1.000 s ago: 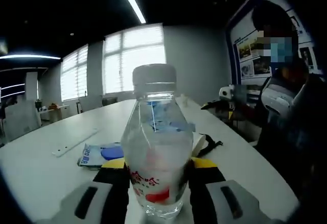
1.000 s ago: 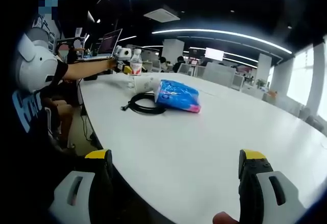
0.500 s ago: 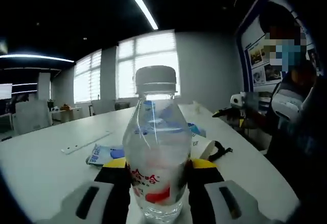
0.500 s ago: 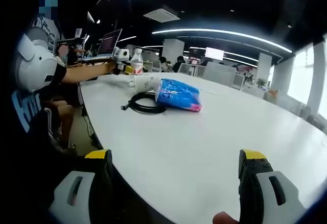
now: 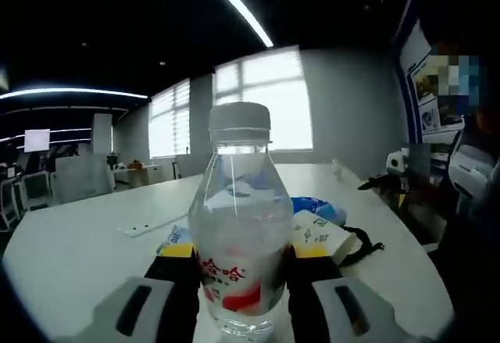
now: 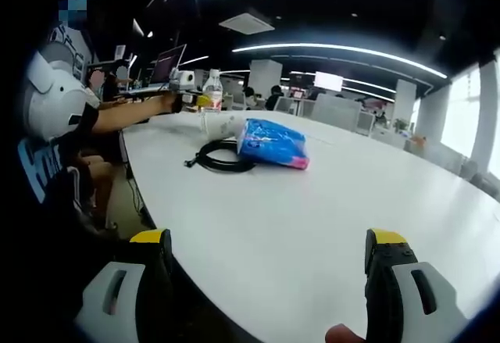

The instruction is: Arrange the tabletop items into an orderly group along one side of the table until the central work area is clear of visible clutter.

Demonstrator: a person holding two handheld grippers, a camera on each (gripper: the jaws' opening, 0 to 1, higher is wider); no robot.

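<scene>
The left gripper point(image 5: 238, 280) pinches the water bottle point(image 5: 238, 234) above the table point(image 6: 328, 202) while the right gripper point(image 6: 269, 269) waits spread wide and empty — the blue pack point(image 6: 272, 144) and black cable point(image 6: 221, 158), at 11 o'clock, look left to tidy.

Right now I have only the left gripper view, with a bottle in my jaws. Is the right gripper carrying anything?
Observer: No. The right gripper has its jaws wide open and empty, over bare table.
Operator: What lies between it and my bottle?
Observer: A black cable wound into a flat coil, with the blue packet lying against its far side.
</scene>
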